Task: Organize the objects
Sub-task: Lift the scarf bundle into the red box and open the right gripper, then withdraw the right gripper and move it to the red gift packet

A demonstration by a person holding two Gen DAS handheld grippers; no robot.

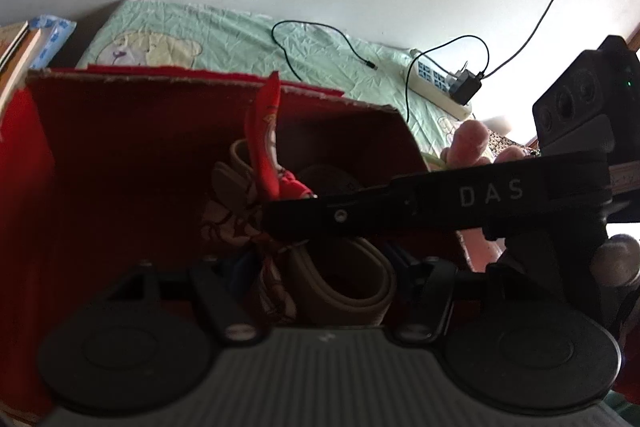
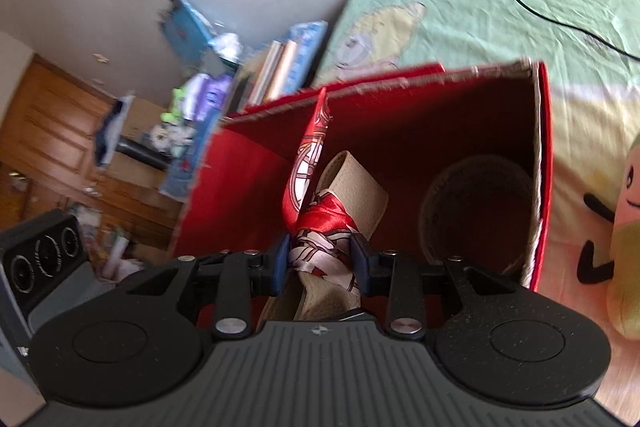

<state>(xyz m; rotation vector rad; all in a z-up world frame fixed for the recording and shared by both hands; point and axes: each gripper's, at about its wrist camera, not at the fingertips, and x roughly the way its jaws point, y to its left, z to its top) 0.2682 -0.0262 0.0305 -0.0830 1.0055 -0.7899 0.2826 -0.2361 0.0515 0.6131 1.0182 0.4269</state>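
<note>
Upright, scarf [image 2: 316, 163] tip toward box [image 2: 440, 131] rim

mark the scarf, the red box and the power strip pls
scarf [image 2: 320, 239], right wrist view, on the red and white knot between the jaws.
red box [image 2: 400, 115], right wrist view, on its inner back wall.
power strip [image 1: 434, 79], left wrist view, on its white socket face.
</note>
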